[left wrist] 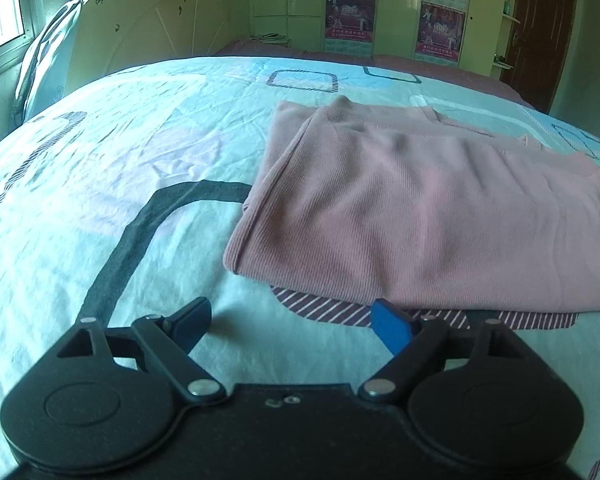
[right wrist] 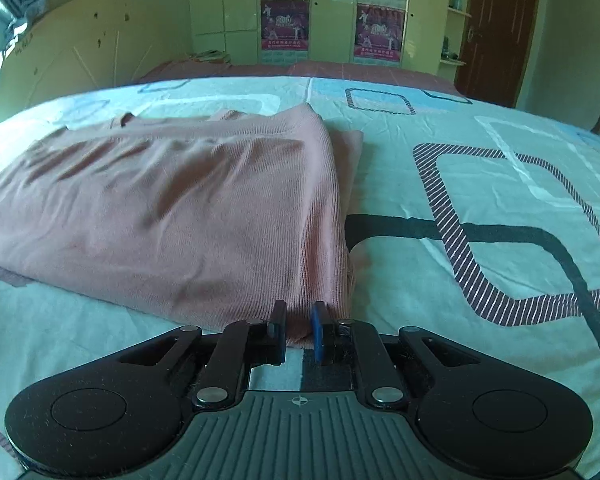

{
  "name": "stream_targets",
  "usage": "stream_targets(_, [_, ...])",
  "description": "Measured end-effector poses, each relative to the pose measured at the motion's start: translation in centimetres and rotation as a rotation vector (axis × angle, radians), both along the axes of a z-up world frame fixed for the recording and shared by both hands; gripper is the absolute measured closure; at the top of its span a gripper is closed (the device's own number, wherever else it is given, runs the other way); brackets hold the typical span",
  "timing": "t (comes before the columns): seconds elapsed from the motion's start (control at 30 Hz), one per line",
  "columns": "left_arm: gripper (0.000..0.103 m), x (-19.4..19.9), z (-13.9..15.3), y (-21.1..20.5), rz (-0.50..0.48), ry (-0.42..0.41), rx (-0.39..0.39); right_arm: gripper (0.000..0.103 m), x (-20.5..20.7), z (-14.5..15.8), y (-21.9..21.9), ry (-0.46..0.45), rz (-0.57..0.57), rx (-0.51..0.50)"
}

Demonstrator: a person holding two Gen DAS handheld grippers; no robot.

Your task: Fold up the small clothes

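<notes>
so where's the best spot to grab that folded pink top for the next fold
Probably the near corners of the pink top. It lies flat on the bedsheet, layered edges facing the grippers, so come in low from the near side. The right gripper already straddles its corner, not clamped; the left gripper, wide open, could take the other near corner.

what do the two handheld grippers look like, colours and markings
Both are black linkage mechanisms with round housings and silver pivot pins. Each, the left gripper and the right gripper, has one black finger and one blue finger. The right's ribbed grey body bears a small crosshair mark.
</notes>
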State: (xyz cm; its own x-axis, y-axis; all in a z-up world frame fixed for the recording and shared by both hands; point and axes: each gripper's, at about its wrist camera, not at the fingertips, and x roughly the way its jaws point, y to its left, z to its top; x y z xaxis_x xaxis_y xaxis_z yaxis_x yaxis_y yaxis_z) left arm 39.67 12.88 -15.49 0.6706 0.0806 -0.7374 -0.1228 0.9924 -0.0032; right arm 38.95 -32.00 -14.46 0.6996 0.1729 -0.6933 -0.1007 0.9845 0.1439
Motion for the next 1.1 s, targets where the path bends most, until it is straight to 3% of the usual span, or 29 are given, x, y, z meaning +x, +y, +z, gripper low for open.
stream_targets(0.03, [0.018, -0.3, 0.1, 0.1, 0.002, -0.011, -0.026, 0.065, -0.6, 0.6, 0.0, -0.024, -0.005, 0.027])
stream_targets(0.13, [0.022, -0.6, -0.1, 0.4, -0.006, -0.037, -0.144, 0.064, -1.7, 1.7, 1.1, -0.057, 0.015, 0.078])
stream_targets(0.17, [0.024, -0.5, -0.2, 0.5, 0.006, -0.038, -0.176, 0.068, -1.8, 2.0, 1.5, -0.067, 0.02, 0.099])
stream_targets(0.2, [0.026, -0.4, -0.4, 0.6, 0.022, -0.038, -0.206, 0.083, -1.8, 2.1, 1.9, -0.067, 0.027, 0.116])
stream_targets(0.27, [0.027, 0.0, -0.5, 0.9, 0.051, -0.049, -0.273, 0.089, -1.3, 2.5, 3.1, -0.061, 0.03, 0.133])
stream_targets(0.4, [0.038, 0.9, -0.6, 1.4, 0.098, -0.047, -0.377, 0.089, 0.2, 3.3, 5.5, -0.065, 0.061, 0.156])
stream_targets(0.5, [0.038, 1.5, -1.0, 2.0, 0.141, -0.056, -0.452, 0.089, 1.8, 3.6, 7.1, -0.068, 0.087, 0.165])
stream_targets(0.7, [0.038, 2.0, -2.3, 3.8, 0.243, -0.101, -0.688, 0.089, 5.3, 3.8, 10.3, -0.037, 0.117, 0.183])
stream_targets(0.77, [0.049, 2.8, -2.9, 4.7, 0.259, -0.11, -0.76, 0.091, 6.3, 3.8, 11.4, -0.028, 0.132, 0.176])
stream_targets(0.8, [0.062, 3.4, -3.4, 5.2, 0.269, -0.099, -0.784, 0.102, 6.9, 3.7, 12.0, -0.021, 0.145, 0.174])
stream_targets(0.83, [0.07, 3.9, -3.9, 5.7, 0.28, -0.101, -0.817, 0.103, 7.5, 3.7, 12.5, -0.018, 0.154, 0.173])
stream_targets(0.97, [0.079, 5.7, -5.4, 7.3, 0.305, -0.112, -0.929, 0.103, 9.2, 3.7, 14.5, -0.012, 0.176, 0.164])
stream_targets(1.1, [0.085, 7.3, -5.8, 7.3, 0.288, -0.114, -0.935, 0.103, 10.8, 3.0, 16.2, 0.013, 0.19, 0.159])
